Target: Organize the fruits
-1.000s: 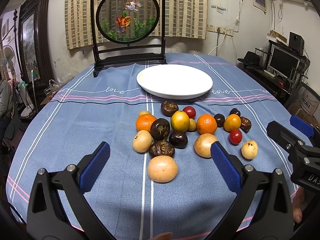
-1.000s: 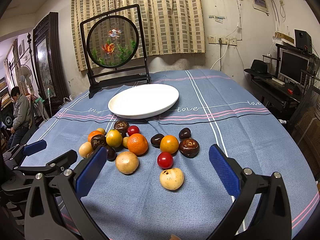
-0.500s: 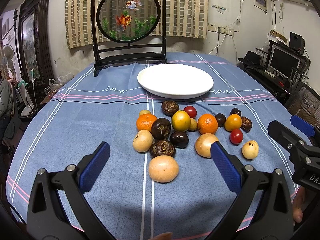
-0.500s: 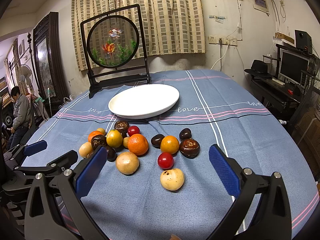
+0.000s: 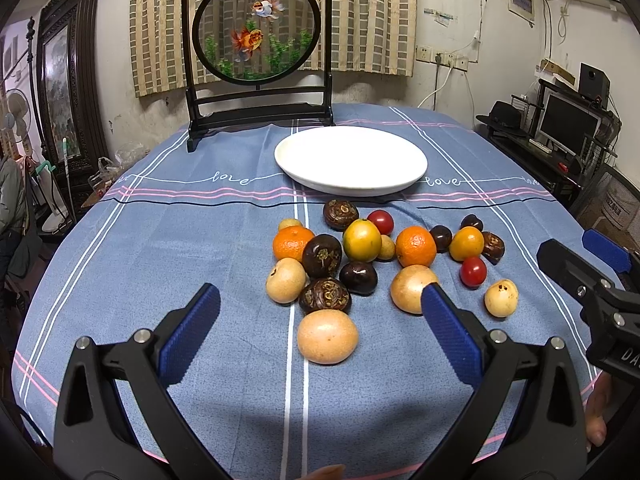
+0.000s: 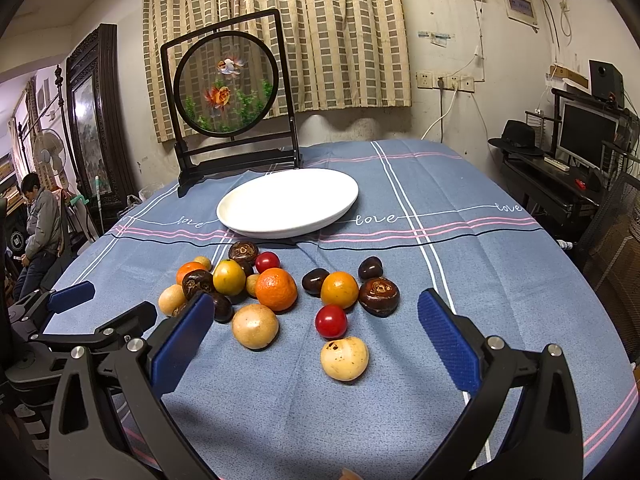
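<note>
Both grippers were wide open, holding nothing, and the fruit lay just ahead of each one.

Left view: the left gripper (image 5: 320, 316) pointed at 12 o'clock, with the big tan fruit (image 5: 327, 337) between its tips and the plate (image 5: 351, 164) far behind. Right view: the right gripper (image 6: 312, 324) had the spotted pale fruit (image 6: 344, 358) closest, the red tomato (image 6: 331, 321) behind it, and the fruit pile (image 6: 276, 289) at 11 o'clock.
</note>
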Demonstrator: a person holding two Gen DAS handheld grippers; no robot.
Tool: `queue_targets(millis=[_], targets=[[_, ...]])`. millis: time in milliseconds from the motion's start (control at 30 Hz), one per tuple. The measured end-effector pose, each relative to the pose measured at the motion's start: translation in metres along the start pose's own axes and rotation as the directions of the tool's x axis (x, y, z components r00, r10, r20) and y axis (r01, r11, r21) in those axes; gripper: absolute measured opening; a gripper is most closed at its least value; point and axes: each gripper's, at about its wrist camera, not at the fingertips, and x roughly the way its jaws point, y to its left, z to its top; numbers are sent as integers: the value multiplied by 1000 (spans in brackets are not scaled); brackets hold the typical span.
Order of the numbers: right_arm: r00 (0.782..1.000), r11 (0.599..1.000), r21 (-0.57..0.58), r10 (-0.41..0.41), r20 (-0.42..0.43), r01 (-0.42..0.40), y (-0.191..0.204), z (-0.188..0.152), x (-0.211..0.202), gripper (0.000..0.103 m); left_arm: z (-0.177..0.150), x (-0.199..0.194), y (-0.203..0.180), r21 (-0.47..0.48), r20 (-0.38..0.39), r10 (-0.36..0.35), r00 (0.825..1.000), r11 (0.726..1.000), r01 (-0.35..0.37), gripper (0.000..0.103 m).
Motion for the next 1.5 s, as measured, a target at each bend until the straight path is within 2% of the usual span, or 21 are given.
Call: queue_targets(millis=[800, 1067, 1167, 1233, 1300, 1400, 1500], targets=[[1000, 1000, 0, 3, -3, -3, 0, -1, 1, 102, -7, 2, 3, 2, -10, 3, 1000, 1000, -3, 101], [1000, 1000, -5, 22, -17, -22, 3, -8, 5, 102, -4, 3, 4, 3, -25, 6, 1000, 1000, -6, 101], [997, 997, -9, 73, -27, -73, 0, -11, 9, 102, -6, 4, 4, 34, -6, -17, 1000, 999, 18, 101], [993, 994, -12, 105, -62, -106, -4, -14, 15, 102, -8, 9, 8, 48, -20, -20, 1000, 999, 21, 101], [986, 994, -20, 105, -128, -108, -7, -18, 23, 102, -13, 15, 16, 60, -53, -54, 997, 997, 57, 101], [965, 989, -47, 122, -231, -137, -12, -27, 34, 102, -18, 28, 28, 70, -116, -67, 991, 995, 76, 101], [949, 984, -67, 139, -283, -164, -16, -32, 38, 102, -20, 43, 41, 75, -176, -79, 981, 993, 93, 101]])
